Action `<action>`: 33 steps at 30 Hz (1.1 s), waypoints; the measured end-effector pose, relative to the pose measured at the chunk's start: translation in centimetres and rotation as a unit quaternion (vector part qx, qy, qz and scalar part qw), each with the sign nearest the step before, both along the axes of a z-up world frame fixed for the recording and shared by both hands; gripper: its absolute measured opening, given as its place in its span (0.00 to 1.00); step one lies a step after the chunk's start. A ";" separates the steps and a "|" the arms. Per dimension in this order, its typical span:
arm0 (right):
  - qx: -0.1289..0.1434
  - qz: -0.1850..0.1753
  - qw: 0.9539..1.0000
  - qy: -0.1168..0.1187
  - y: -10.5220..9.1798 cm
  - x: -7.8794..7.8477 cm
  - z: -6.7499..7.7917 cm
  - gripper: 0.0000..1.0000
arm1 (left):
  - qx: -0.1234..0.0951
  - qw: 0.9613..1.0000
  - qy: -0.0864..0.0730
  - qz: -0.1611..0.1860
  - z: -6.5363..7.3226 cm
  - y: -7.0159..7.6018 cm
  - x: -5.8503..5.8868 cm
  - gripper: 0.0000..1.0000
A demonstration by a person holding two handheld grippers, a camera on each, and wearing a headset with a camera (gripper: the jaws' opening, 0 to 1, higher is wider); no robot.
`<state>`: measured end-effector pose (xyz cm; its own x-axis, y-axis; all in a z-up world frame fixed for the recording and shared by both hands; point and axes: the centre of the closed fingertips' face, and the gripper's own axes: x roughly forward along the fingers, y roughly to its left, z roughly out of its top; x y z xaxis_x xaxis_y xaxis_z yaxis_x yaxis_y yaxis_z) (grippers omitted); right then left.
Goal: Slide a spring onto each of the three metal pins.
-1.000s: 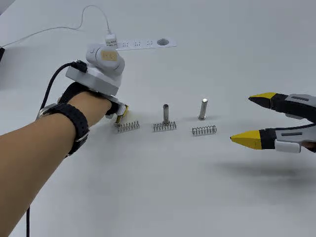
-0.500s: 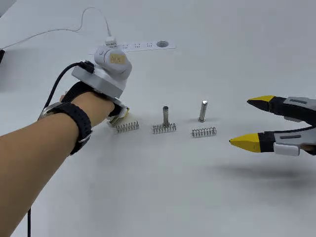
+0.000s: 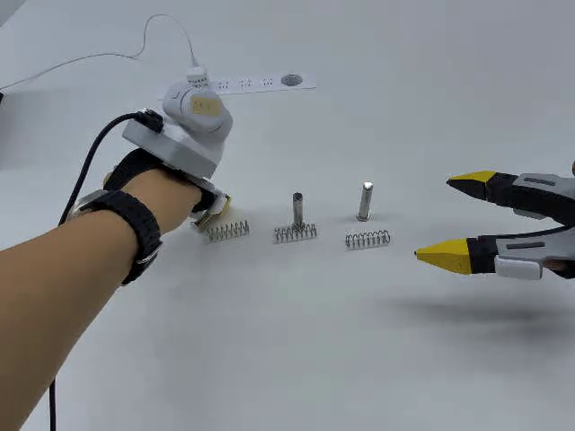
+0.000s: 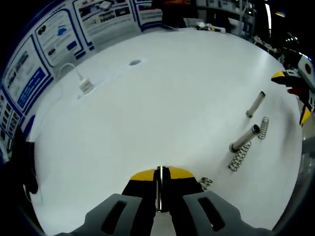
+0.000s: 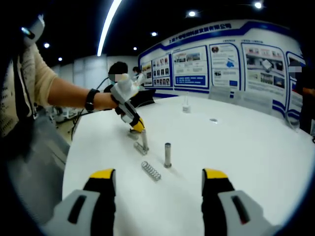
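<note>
My left gripper [image 3: 214, 209] is low over the table at the left end of the row, shut on a metal pin [image 4: 159, 189] that shows as a thin bar between its jaws. Two more pins stand upright: the middle pin [image 3: 297, 208] and the right pin [image 3: 365, 199]. Three springs lie flat in front: the left spring [image 3: 228, 231] just beside the left gripper's tips, the middle spring [image 3: 296, 233] against the middle pin's foot, and the right spring [image 3: 368, 239]. My right gripper [image 3: 452, 218] hovers open to the right of the row, holding nothing.
A white power strip [image 3: 243, 83] with its cable lies at the back of the white table [image 3: 287, 359]. In the right gripper view a person's arm reaches in from the left, and poster boards [image 5: 206, 64] stand beyond the table.
The left hand tilted up a little and settled back, its tips staying by the left spring. The right gripper has barely moved. The head camera drifted slightly.
</note>
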<state>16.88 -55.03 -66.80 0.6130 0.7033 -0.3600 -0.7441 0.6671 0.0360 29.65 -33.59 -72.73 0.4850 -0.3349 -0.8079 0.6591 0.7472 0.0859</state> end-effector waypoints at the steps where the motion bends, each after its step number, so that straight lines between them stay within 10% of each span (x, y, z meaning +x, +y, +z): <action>1: 0.000 0.000 1.000 0.000 0.0 0.0 0.0 0.73 | -0.005 1.000 -0.001 0.001 0.2 0.0 0.0 0.07; 33: -0.006 0.011 1.000 0.003 0.7 -0.2 -0.1 0.73 | -0.097 0.995 -0.028 0.013 3.5 -0.3 -3.2 0.07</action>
